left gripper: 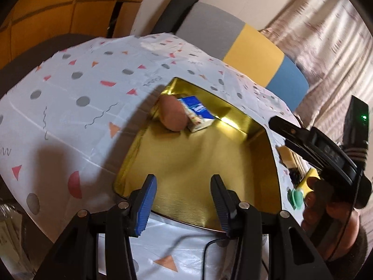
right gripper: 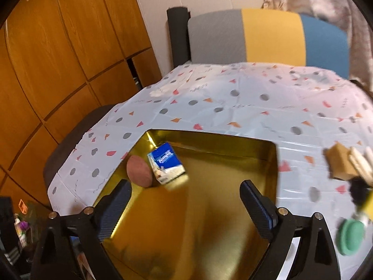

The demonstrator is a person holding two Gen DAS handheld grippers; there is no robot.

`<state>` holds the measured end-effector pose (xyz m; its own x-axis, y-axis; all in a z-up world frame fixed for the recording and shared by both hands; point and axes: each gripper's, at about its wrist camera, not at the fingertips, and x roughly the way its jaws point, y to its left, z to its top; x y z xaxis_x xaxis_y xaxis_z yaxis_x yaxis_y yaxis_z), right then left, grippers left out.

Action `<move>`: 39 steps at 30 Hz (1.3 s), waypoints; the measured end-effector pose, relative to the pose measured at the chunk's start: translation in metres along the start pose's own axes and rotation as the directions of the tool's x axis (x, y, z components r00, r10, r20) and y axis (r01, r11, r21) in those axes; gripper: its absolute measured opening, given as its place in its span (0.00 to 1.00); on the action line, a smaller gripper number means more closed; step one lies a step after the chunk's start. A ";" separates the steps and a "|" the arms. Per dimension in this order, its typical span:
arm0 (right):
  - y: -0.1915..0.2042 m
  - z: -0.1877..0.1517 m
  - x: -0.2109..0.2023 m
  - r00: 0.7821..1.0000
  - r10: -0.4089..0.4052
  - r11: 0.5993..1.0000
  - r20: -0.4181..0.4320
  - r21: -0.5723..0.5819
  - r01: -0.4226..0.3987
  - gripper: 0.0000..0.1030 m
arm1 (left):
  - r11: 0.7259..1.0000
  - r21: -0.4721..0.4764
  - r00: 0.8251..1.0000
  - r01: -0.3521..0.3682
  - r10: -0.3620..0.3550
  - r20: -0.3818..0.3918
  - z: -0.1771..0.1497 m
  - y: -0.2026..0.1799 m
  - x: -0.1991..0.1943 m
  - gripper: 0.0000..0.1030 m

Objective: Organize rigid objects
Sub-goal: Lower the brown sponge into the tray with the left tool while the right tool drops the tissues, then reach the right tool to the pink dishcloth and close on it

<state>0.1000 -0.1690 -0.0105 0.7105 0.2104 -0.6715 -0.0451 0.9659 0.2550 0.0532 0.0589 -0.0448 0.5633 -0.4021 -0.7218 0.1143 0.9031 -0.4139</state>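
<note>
Gold tray (right gripper: 268, 163) holds two items; your left gripper (left gripper: 184, 200) and right gripper (right gripper: 186, 207) hover released and empty, so a blurred reach risks knocking the green disc (right gripper: 350, 236).

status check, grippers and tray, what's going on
Left gripper open, empty, over gold tray. Right gripper open, empty. Tray holds brown ball touching blue carton. More items wait right of tray; path clear.
</note>
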 end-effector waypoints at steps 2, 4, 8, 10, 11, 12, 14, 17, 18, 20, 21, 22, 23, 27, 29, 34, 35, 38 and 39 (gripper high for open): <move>-0.005 -0.008 -0.016 1.000 -0.013 1.000 0.026 0.001 0.013 0.95 | 1.000 0.030 1.000 0.001 -0.001 0.003 -0.004 -0.010 -0.002 0.47; -0.011 -0.016 -0.027 0.999 -0.030 1.000 0.038 -0.005 0.031 0.96 | 0.999 0.053 1.000 0.011 -0.011 -0.006 -0.008 -0.019 -0.001 0.47; -0.025 -0.036 -0.047 0.996 -0.072 0.997 0.050 -0.008 0.072 0.96 | 0.996 0.088 0.999 0.027 -0.024 -0.031 -0.019 -0.038 0.000 0.47; -0.033 -0.046 -0.055 0.995 -0.089 0.996 0.048 -0.007 0.090 0.96 | 0.994 0.104 0.999 0.033 -0.029 -0.040 -0.023 -0.047 0.001 0.47; -0.038 -0.051 -0.058 0.994 -0.100 0.995 0.048 -0.003 0.100 0.96 | 0.993 0.115 0.998 0.037 -0.032 -0.045 -0.026 -0.051 0.001 0.47; -0.044 -0.057 -0.061 0.993 -0.108 0.994 0.046 0.004 0.108 0.96 | 0.991 0.127 0.998 0.041 -0.035 -0.049 -0.029 -0.056 0.001 0.47; -0.057 -0.072 -0.067 0.991 -0.132 0.991 0.036 0.029 0.131 0.96 | 0.987 0.155 0.998 0.048 -0.039 -0.058 -0.034 -0.067 0.002 0.47; -0.082 -0.096 -0.073 0.985 -0.173 0.982 0.004 0.072 0.173 0.96 | 0.978 0.199 0.996 0.066 -0.052 -0.075 -0.041 -0.084 0.004 0.47; -0.089 -0.104 -0.074 0.982 -0.188 0.979 -0.005 0.081 0.188 0.96 | 0.974 0.214 0.995 0.073 -0.057 -0.080 -0.043 -0.091 0.004 0.47; -0.109 -0.119 -0.079 0.974 -0.225 0.968 -0.025 0.109 0.227 0.96 | 0.965 0.246 0.993 0.089 -0.068 -0.092 -0.048 -0.104 0.006 0.47; -0.117 -0.126 -0.082 0.971 -0.236 0.963 -0.034 0.125 0.239 0.96 | 0.960 0.262 0.992 0.096 -0.072 -0.102 -0.050 -0.111 0.007 0.47; -0.127 -0.133 -0.085 0.968 -0.246 0.957 -0.044 0.144 0.250 0.96 | 0.955 0.278 0.991 0.105 -0.076 -0.112 -0.053 -0.117 0.008 0.47; -0.137 -0.141 -0.089 0.965 -0.258 0.951 -0.053 0.163 0.263 0.96 | 0.948 0.297 0.990 0.111 -0.078 -0.121 -0.056 -0.125 0.010 0.47; -0.174 -0.162 -0.106 0.945 -0.320 0.919 -0.068 0.221 0.327 0.96 | 0.926 0.351 0.984 0.141 -0.090 -0.156 -0.069 -0.153 0.016 0.47; -0.194 -0.171 -0.116 0.933 -0.351 0.901 -0.073 0.244 0.358 0.96 | 0.914 0.373 0.980 0.160 -0.101 -0.173 -0.075 -0.166 0.018 0.47; -0.244 -0.165 -0.138 0.876 -0.479 0.848 -0.056 0.229 0.479 0.96 | 0.891 0.409 0.970 0.196 -0.115 -0.214 -0.088 -0.189 0.022 0.47; -0.257 -0.157 -0.143 0.861 -0.507 0.834 -0.047 0.227 0.504 0.96 | 0.890 0.406 0.966 0.207 -0.122 -0.226 -0.090 -0.192 0.023 0.47; -0.295 -0.137 -0.149 0.814 -0.580 0.792 -0.039 0.208 0.574 0.96 | 0.886 0.410 0.963 0.214 -0.121 -0.240 -0.095 -0.199 0.023 0.47; -0.307 -0.131 -0.148 0.804 -0.593 0.784 -0.037 0.201 0.587 0.97 | 0.885 0.414 0.963 0.213 -0.119 -0.241 -0.096 -0.200 0.023 0.47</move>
<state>-0.0836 -0.4766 -0.0802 0.5723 -0.3981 -0.7169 0.5233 0.8504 -0.0544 -0.0357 -0.1460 -0.0319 0.3312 -0.5313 -0.7797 0.5603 0.7757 -0.2906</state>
